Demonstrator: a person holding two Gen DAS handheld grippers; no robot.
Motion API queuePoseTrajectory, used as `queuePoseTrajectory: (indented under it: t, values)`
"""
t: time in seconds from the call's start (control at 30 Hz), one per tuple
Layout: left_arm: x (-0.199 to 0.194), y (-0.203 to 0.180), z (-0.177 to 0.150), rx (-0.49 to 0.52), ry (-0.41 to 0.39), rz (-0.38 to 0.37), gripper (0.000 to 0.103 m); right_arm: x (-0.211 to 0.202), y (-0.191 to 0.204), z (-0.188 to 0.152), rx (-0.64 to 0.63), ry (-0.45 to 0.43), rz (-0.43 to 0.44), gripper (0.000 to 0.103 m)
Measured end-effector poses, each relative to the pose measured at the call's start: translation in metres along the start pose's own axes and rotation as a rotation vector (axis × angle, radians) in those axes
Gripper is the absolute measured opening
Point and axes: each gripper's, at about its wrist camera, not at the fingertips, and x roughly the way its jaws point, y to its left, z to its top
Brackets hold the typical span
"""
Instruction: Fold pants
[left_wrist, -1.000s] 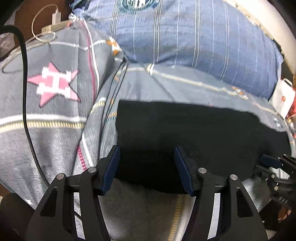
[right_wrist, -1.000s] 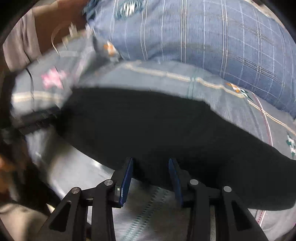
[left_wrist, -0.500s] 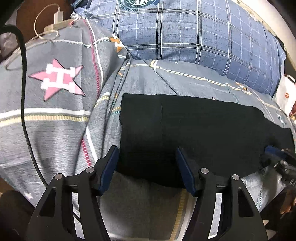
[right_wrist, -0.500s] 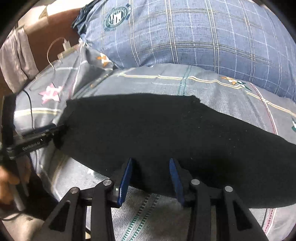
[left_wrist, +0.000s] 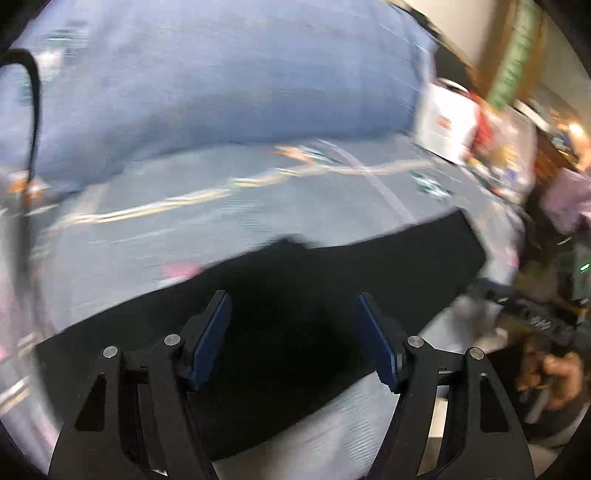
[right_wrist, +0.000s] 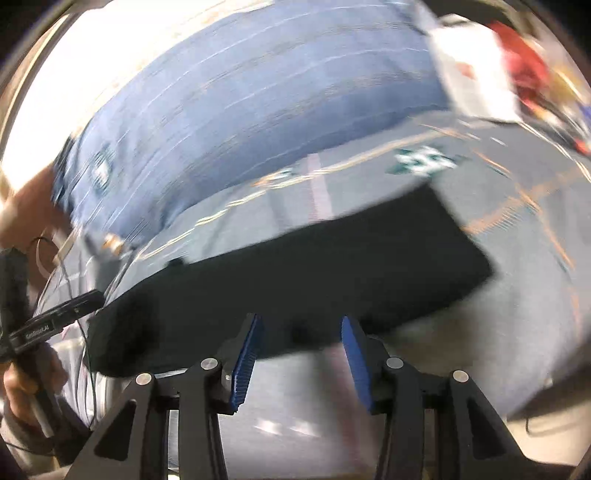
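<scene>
A: Grippers first, near end. Left gripper (left_wrist: 293, 332): black plastic arms, silver rivets, flat blue ribbed pads (left_wrist: 210, 339), jaws spread wide, nothing between them. It sits over the near part of the pants (left_wrist: 295, 295).

B: Right one?

A: Right gripper (right_wrist: 301, 354): same build, blue ridged pads (right_wrist: 245, 363), jaws apart, released, not pinching anything. Tips sit at the near edge of the pants (right_wrist: 295, 277); can't tell if they touch the cloth.

B: Pants state?

A: Black, matte, soft fabric, lying as a long flat band across the bed. In the right view one end is a squared-off corner, thick-edged like stacked layers. Left view is too motion-blurred for texture.

B: Under them?

A: Grey bedsheet (left_wrist: 221, 206) with thin yellowish and pale stripes, small green-and-white motif (right_wrist: 424, 160). Smooth woven look, heavy blur.

B: Farther back?

A: Big blue plaid pillow (right_wrist: 258, 92), rounded and puffy, fine light lines. Beyond it a white bag (left_wrist: 447, 122) at the bed's far side. Black cable (left_wrist: 35, 110) curves down the left edge. Each view catches the other gripper at its edge, held in a bare hand (right_wrist: 22, 384).
</scene>
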Motion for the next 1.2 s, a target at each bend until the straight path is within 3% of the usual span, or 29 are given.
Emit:
queuePoseTrajectory:
  t: [0.07, 0.17, 0.33, 0.43, 0.63, 0.77, 0.8, 0.87, 0.93, 0.97, 1.03, 1.2]
  values:
    - [0.03, -0.031, 0.024, 0.035, 0.055, -0.076, 0.07, -0.006, -0.029, -0.001, 0.077, -0.009, -0.015, 0.044]
    - [0.062, -0.07, 0.052, 0.136, 0.096, -0.131, 0.07, -0.007, -0.059, -0.001, 0.168, -0.023, 0.035, 0.044]
    - [0.126, -0.134, 0.094, 0.285, 0.187, -0.221, 0.07, 0.008, -0.082, -0.004, 0.228, 0.002, 0.076, 0.044]
    - [0.157, -0.165, 0.102, 0.34, 0.228, -0.245, 0.07, 0.01, -0.094, -0.004, 0.275, -0.041, 0.147, 0.045]
    - [0.207, -0.217, 0.113, 0.426, 0.288, -0.331, 0.07, 0.016, -0.1, -0.001, 0.287, -0.097, 0.188, 0.045]
    - [0.217, -0.237, 0.115, 0.516, 0.263, -0.352, 0.069, 0.024, -0.103, 0.005, 0.31, -0.143, 0.228, 0.045]
    - [0.218, -0.241, 0.114, 0.537, 0.253, -0.348, 0.062, 0.027, -0.104, 0.007, 0.312, -0.145, 0.237, 0.043]
    - [0.219, -0.246, 0.11, 0.573, 0.232, -0.332, 0.053, 0.031, -0.103, 0.014, 0.287, -0.126, 0.179, 0.012]
    - [0.218, -0.249, 0.109, 0.59, 0.218, -0.317, 0.037, 0.034, -0.105, 0.019, 0.316, -0.123, 0.197, 0.011]
    - [0.217, -0.248, 0.112, 0.57, 0.23, -0.33, 0.022, 0.034, -0.104, 0.022, 0.31, -0.125, 0.193, 0.01]
    - [0.209, -0.24, 0.119, 0.505, 0.248, -0.37, 0.02, 0.027, -0.093, 0.027, 0.259, -0.139, 0.175, 0.01]
    - [0.138, -0.212, 0.139, 0.438, 0.11, -0.423, 0.02, -0.01, -0.049, 0.046, 0.12, -0.201, 0.199, 0.01]
